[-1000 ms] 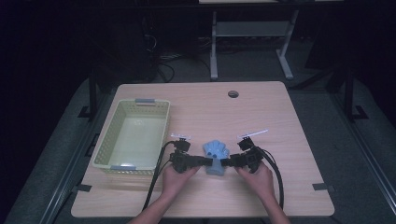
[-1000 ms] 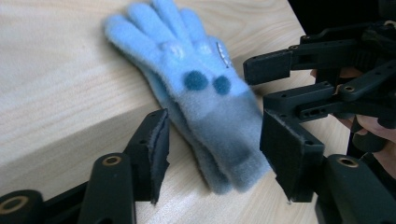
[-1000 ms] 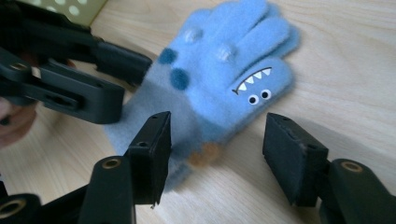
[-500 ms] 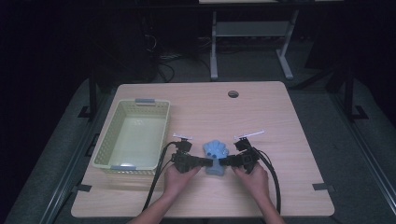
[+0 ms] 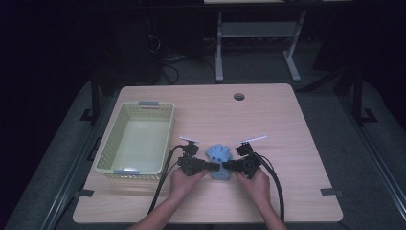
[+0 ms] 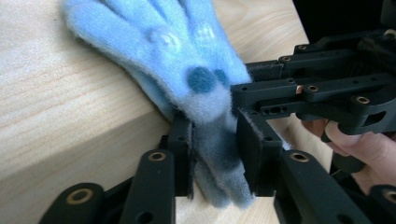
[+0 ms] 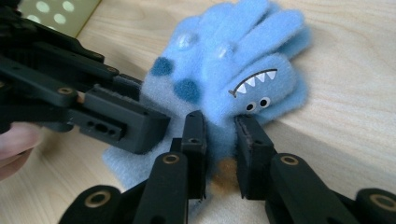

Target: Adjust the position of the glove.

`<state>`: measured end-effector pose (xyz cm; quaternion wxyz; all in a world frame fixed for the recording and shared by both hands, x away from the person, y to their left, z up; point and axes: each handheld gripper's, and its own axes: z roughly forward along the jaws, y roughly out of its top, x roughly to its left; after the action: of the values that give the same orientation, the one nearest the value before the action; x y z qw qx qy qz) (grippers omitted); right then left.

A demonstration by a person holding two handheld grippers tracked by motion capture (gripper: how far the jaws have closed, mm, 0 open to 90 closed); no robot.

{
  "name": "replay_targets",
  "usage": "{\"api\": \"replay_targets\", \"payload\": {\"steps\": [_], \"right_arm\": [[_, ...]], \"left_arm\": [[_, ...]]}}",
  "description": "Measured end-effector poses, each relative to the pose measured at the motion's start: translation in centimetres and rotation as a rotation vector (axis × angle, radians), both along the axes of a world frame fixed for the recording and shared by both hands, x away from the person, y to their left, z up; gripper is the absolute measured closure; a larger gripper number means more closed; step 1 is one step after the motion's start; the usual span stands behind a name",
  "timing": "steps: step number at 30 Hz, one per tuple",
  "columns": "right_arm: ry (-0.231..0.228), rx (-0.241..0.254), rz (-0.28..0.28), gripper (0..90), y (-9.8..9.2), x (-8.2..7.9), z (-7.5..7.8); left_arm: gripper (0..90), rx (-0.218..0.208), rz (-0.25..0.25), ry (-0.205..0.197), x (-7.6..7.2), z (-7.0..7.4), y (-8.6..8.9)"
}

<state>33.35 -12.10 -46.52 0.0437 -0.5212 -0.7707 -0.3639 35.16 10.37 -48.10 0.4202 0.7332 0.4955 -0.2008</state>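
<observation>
Green plastic basket sits left on the wooden table. Beside it, left gripper and right gripper each pinch the blue fleece glove's cuff, probably to stretch or lift it.

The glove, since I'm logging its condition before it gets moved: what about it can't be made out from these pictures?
- High view: the glove is too small to show its printed face.
- Left gripper view: its cuff end is hidden between the left hand-held gripper jaws and cut by the bottom edge.
- Right gripper view: the right hand-held gripper and the other gripper cover its lower part.
- Its underside lies against the table.
</observation>
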Motion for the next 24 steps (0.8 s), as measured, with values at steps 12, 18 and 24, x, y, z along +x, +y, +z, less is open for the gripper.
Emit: {"api": "replay_targets", "payload": {"steps": [12,18,24], "right_arm": [[0.029,0.085,-0.010,79.7,-1.02,0.41,-0.38],[0.019,0.096,-0.004,80.3,-1.09,0.39,-0.11],[0.020,0.099,-0.003,80.8,-1.08,0.30,0.21]], "left_arm": [[79.0,-0.003,-0.010,-0.039,0.43,0.28,-0.21],[79.0,0.001,-0.011,-0.061,0.40,0.51,-0.09],[79.1,-0.010,-0.011,-0.052,0.38,0.60,-0.06]]}}
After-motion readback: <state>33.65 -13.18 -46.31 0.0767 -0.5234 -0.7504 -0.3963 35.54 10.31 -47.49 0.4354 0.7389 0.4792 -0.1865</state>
